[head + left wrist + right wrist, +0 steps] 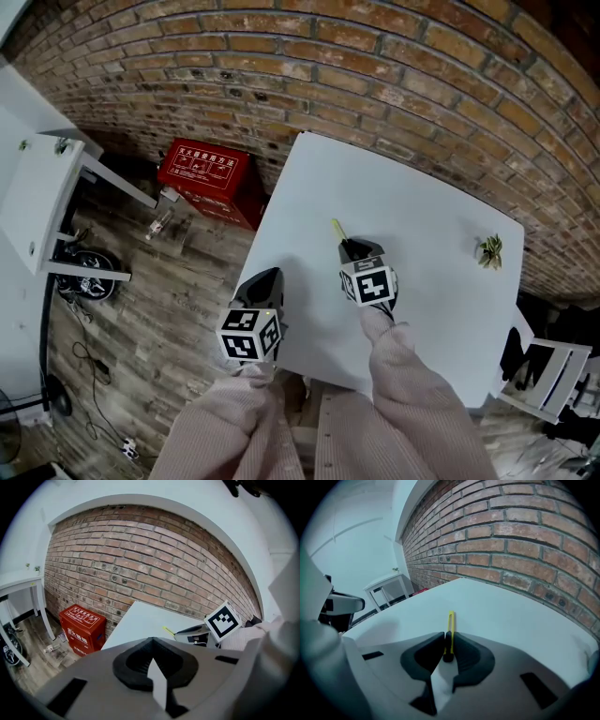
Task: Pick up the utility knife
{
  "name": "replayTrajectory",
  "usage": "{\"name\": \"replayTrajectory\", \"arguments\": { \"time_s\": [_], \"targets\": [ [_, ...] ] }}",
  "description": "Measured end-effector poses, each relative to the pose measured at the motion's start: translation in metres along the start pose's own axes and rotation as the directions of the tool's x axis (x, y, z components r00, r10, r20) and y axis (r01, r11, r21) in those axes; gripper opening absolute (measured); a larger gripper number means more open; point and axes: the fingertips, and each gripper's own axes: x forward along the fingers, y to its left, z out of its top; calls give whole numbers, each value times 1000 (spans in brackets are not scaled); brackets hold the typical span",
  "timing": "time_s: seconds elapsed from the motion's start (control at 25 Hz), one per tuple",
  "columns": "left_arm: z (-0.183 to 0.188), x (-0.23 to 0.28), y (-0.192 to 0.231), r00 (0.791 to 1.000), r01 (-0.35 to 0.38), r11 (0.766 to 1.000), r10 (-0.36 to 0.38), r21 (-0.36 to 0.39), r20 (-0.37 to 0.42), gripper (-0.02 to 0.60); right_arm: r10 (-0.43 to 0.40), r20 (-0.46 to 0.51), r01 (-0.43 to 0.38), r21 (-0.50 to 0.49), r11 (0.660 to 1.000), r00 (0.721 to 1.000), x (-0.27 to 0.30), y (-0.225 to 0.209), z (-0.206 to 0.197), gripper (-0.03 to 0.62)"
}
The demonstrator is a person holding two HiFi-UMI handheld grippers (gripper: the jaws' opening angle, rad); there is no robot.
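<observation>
Nearest the viewer, two pale pink sleeves (412, 403) reach toward the near edge of the white table (431, 178). The left gripper (267, 278) hangs at the table's near-left edge. Its jaws are closed tip to tip with nothing between them, as the left gripper view shows (151, 640).

Further in, over the table's middle, the right gripper (352, 247) has its jaws pressed against both sides of the utility knife (337, 230). They clamp the knife's dark rear end, and the yellow body (450, 623) sticks out ahead of the pads (449, 637). The frames do not show whether the knife has left the table top.

A small green-and-yellow object (490, 249) lies near the table's right edge. A red box (204, 178) stands on the floor beyond the table's left side. A brick wall (375, 66) runs behind the table's far edge.
</observation>
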Motion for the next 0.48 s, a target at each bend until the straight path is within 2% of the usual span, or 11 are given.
{"name": "replayTrajectory", "arguments": {
  "time_s": [0.48],
  "targets": [
    [13,-19,-8,997,-8,1000,6,25,71,-8,23,95,-29,62,998,995,-31,13,-4,63]
  ]
}}
